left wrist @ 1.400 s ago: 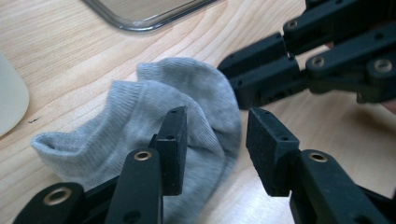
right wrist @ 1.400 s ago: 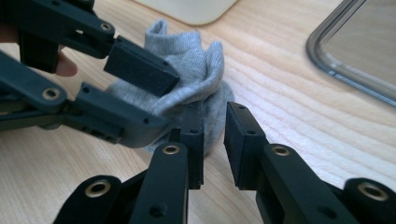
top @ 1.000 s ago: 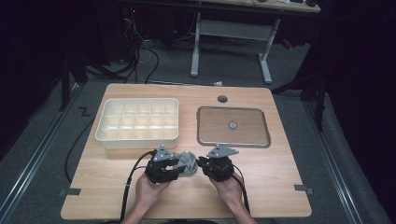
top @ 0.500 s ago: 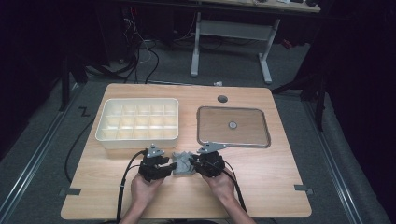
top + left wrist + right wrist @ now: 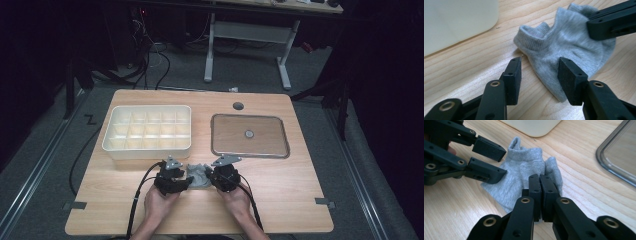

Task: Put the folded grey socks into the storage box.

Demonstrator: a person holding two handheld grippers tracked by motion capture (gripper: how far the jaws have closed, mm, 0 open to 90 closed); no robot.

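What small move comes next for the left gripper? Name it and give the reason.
Probably close the left gripper on the grey sock. Its jaws stand open astride the sock's near edge on the table, while the right gripper looks pinched shut on the far side, so a second hold seems the likely step.

Dim room, light falls on the wooden bench (image 5: 280, 200). Grey carpet floor (image 5: 45, 165) around it. Far side: white-legged desk (image 5: 247, 35), black cables (image 5: 150, 60) on floor at far left.
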